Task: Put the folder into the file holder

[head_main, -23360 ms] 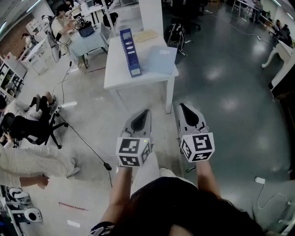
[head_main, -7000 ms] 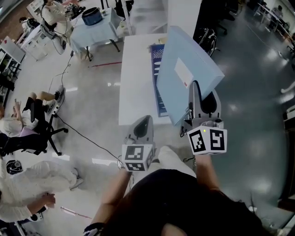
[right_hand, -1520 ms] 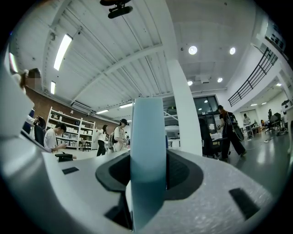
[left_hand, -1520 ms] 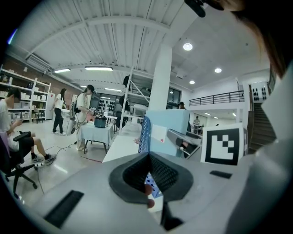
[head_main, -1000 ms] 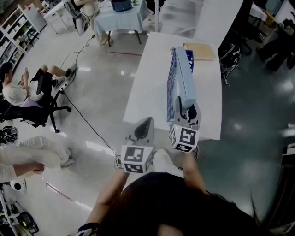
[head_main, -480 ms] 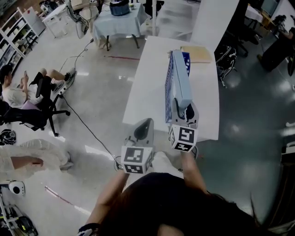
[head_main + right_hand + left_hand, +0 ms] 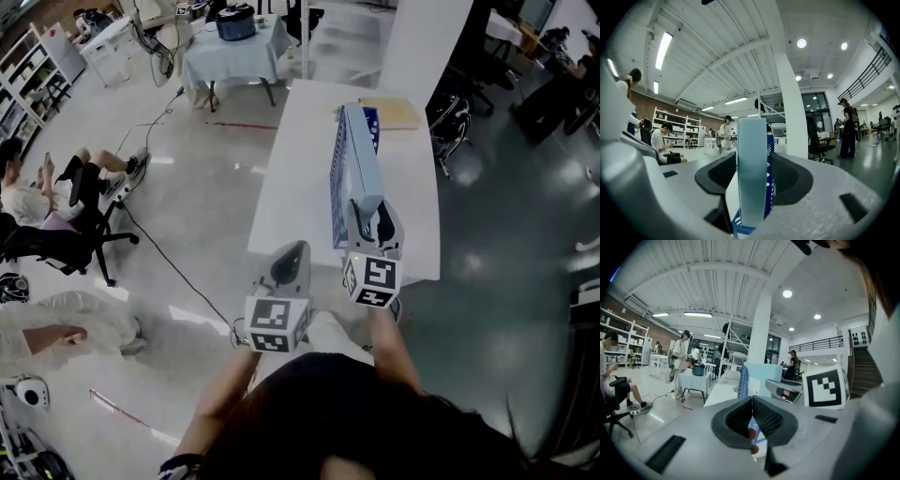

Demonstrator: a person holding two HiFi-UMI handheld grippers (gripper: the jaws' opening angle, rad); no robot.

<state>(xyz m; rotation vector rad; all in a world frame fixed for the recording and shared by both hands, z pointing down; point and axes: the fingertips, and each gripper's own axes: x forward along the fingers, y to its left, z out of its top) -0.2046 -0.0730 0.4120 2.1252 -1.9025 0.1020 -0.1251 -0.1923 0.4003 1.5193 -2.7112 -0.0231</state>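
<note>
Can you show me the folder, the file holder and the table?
folder (image 7: 752, 168): right gripper view, on its pale blue near edge.
file holder (image 7: 337, 187): head view, on its patterned left wall.
table (image 7: 291, 197): head view, on its bare white top.

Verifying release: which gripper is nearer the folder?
Right. The right gripper straddles the folder's near edge, jaws just opening, pads off it. The left gripper, shut, hangs off to its left, short of the table.

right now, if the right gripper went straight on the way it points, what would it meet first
Almost certainly the light blue folder: its near edge stands between the right gripper's jaws, which have just been opening, in the blue file holder.
</note>
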